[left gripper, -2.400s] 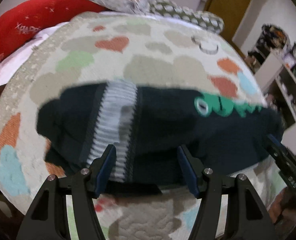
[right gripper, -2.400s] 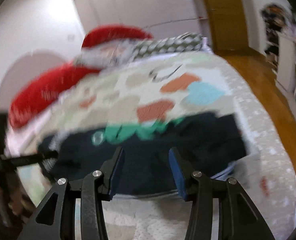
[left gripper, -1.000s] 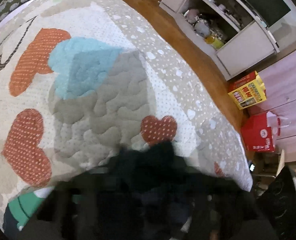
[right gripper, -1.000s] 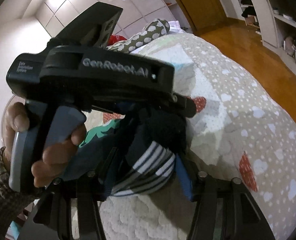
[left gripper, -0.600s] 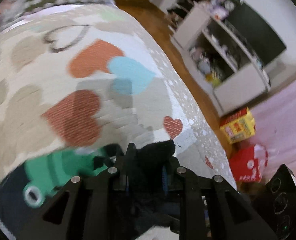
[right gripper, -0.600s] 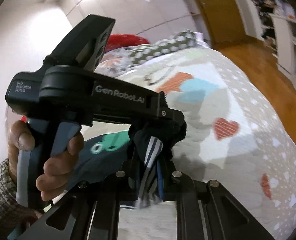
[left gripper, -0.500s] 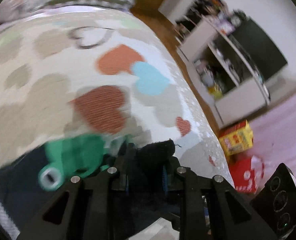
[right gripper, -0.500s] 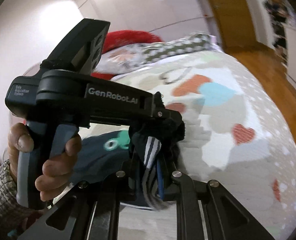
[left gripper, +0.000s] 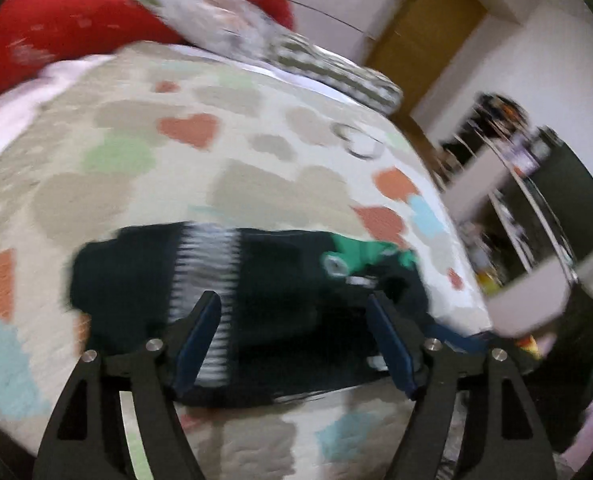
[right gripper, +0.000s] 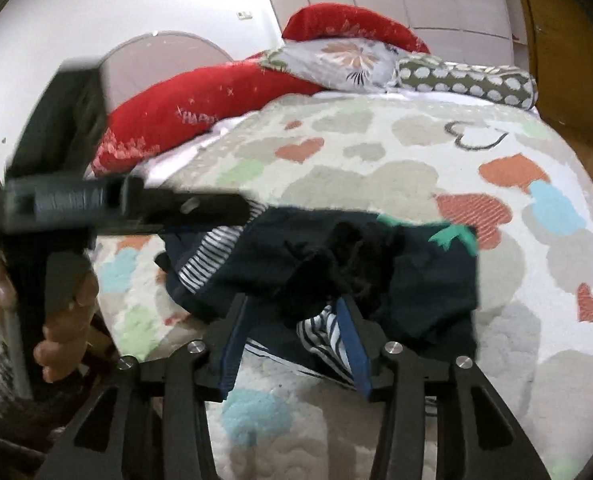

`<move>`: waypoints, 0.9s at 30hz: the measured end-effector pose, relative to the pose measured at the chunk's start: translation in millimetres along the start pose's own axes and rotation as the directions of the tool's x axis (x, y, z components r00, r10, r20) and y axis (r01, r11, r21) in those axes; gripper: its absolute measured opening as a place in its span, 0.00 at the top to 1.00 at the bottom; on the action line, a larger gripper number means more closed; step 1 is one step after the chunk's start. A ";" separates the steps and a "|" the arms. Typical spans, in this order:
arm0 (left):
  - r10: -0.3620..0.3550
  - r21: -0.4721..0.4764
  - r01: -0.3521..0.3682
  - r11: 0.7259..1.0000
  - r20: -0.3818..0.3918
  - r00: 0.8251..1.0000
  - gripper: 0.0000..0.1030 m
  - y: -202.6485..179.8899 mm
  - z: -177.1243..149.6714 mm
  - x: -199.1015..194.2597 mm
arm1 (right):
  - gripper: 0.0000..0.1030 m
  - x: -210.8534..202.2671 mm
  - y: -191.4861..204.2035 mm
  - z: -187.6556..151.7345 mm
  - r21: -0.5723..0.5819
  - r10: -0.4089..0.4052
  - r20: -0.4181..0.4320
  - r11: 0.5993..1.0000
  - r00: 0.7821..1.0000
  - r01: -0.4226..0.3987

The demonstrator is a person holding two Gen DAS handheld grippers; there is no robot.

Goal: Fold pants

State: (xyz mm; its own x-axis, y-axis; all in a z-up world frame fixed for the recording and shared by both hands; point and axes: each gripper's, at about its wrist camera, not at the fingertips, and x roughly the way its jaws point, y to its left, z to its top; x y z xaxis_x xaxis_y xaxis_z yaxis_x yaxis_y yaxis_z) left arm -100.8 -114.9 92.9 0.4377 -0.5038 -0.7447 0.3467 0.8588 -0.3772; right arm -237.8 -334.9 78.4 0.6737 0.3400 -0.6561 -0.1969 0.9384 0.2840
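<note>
The dark navy pants [left gripper: 280, 300] with a striped white band and a green print lie folded across the heart-patterned bed quilt [left gripper: 176, 168]. They also show in the right wrist view [right gripper: 416, 280], bunched in the middle. My left gripper [left gripper: 294, 328] is open and empty, just above the pants' near edge. My right gripper [right gripper: 292, 316] is open, with bunched cloth and a striped bit lying between its fingers. The left gripper's body [right gripper: 96, 200] reaches in from the left over the pants.
Red, floral and polka-dot pillows [right gripper: 336, 64] lie at the head of the bed. A wooden door [left gripper: 424, 32] and shelves [left gripper: 536, 208] stand to the right, past the bed edge. The view from the left wrist is blurred by motion.
Both grippers have opened and let go of the pants' end, which now lies on the folded pants. The left gripper has swung back to the left and faces the bed head.
</note>
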 end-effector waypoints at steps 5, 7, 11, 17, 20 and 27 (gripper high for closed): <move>0.044 -0.125 -0.044 0.991 -0.008 0.999 0.28 43.2 -5.6 -5.2 | 0.74 -13.5 -11.9 27.2 0.063 -0.143 0.050 0.988 0.989 0.139; 0.059 -0.175 -0.059 0.983 -0.008 0.998 0.28 60.1 -7.0 -9.7 | 0.83 0.0 -17.0 36.1 0.105 -0.145 0.032 0.984 0.989 0.141; 0.103 -0.261 -0.094 0.961 0.024 0.994 0.28 91.3 -12.2 -23.7 | 0.83 50.5 -17.0 37.8 0.137 -0.108 -0.061 0.984 0.992 0.115; 0.138 -0.389 -0.122 0.913 0.013 0.990 0.27 142.6 -28.4 -23.6 | 0.80 78.3 -6.3 28.1 0.072 -0.160 -0.185 0.982 0.970 0.175; 0.098 -0.365 -0.099 0.926 -0.020 0.995 0.40 145.4 -39.5 -6.3 | 0.78 61.7 7.2 41.0 0.046 -0.180 -0.162 0.981 0.970 0.190; 0.052 -0.313 -0.046 0.949 0.010 0.999 0.69 148.3 -54.6 -18.5 | 0.39 100.6 79.5 86.7 0.001 0.022 -0.283 1.000 0.959 -0.023</move>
State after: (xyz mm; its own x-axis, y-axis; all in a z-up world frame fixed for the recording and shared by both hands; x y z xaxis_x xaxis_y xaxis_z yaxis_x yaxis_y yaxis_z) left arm -102.8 26.8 20.7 0.4633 -0.4597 -0.7577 0.0491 0.8670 -0.4959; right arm -124.0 -231.4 95.6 0.4400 0.3641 -0.8209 -0.2114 0.9304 0.2993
